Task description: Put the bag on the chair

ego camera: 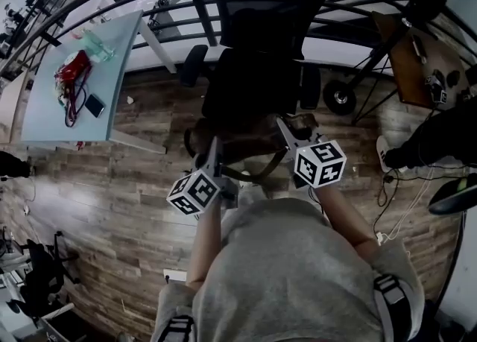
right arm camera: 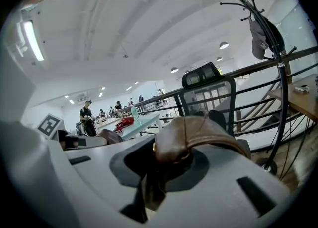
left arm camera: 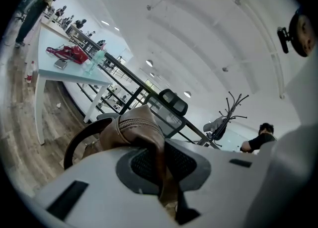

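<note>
A brown leather bag (ego camera: pixel 242 145) hangs between my two grippers, just in front of the black office chair (ego camera: pixel 250 87) and about level with its seat edge. My left gripper (ego camera: pixel 215 153) is shut on the bag's left end. In the left gripper view the zipped top of the bag (left arm camera: pixel 130 126) bulges over the jaws of the left gripper (left arm camera: pixel 166 192), and a strap runs down between them. My right gripper (ego camera: pixel 288 129) is shut on the bag's right end. The right gripper view shows the bag (right arm camera: pixel 191 132) pinched in the right gripper (right arm camera: pixel 149 187), with the chair's backrest (right arm camera: pixel 206 80) behind it.
A pale blue table (ego camera: pixel 45 102) at the left carries a red pouch (ego camera: pixel 72 68), a phone and a bottle. A black railing (ego camera: pixel 358 5) runs behind the chair. A wooden desk (ego camera: pixel 414 65) and floor cables (ego camera: pixel 395 206) lie at the right. A coat stand (right arm camera: pixel 271 33) rises nearby.
</note>
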`<move>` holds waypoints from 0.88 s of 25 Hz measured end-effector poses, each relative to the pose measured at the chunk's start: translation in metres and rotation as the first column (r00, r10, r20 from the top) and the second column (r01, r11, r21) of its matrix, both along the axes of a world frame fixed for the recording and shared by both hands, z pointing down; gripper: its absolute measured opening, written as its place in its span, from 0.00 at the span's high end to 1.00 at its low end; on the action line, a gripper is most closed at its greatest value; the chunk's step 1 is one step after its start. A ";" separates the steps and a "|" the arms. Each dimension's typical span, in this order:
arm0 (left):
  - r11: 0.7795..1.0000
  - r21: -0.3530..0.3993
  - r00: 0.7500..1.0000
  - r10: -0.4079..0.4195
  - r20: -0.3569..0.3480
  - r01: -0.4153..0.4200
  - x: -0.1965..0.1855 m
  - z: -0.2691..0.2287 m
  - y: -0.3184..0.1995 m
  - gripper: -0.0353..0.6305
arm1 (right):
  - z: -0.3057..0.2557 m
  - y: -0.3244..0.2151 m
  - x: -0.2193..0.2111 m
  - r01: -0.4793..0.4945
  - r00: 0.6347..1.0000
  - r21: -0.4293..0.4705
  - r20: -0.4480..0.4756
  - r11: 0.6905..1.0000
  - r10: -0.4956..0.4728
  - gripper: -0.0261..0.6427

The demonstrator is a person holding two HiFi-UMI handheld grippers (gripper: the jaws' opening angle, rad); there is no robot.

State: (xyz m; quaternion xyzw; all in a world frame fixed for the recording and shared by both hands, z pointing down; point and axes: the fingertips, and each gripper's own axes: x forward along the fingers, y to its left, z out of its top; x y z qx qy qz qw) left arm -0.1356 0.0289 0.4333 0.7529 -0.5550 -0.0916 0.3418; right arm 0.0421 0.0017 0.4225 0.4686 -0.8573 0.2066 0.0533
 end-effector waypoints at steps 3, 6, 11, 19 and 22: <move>1.000 -0.004 1.000 0.007 -0.002 -0.007 -0.014 0.000 -0.024 0.91 | -0.001 -0.023 -0.014 -0.009 1.000 0.001 0.002 1.000 0.009 0.90; 1.000 -0.001 1.000 0.020 -0.003 -0.020 -0.025 0.000 -0.047 0.91 | -0.003 -0.044 -0.024 -0.022 1.000 0.005 0.004 1.000 0.021 0.90; 0.999 0.007 0.999 0.047 -0.006 -0.047 -0.039 0.002 -0.083 0.91 | -0.002 -0.073 -0.037 -0.048 0.999 0.015 0.000 0.999 0.048 0.90; 0.996 0.003 0.996 0.092 -0.006 -0.092 -0.054 0.005 -0.131 0.91 | 0.001 -0.114 -0.052 -0.094 0.996 0.009 -0.002 0.996 0.094 0.90; 0.994 -0.001 0.994 0.106 -0.004 -0.106 -0.058 0.006 -0.145 0.91 | 0.002 -0.124 -0.056 -0.108 0.994 0.004 -0.002 0.994 0.108 0.90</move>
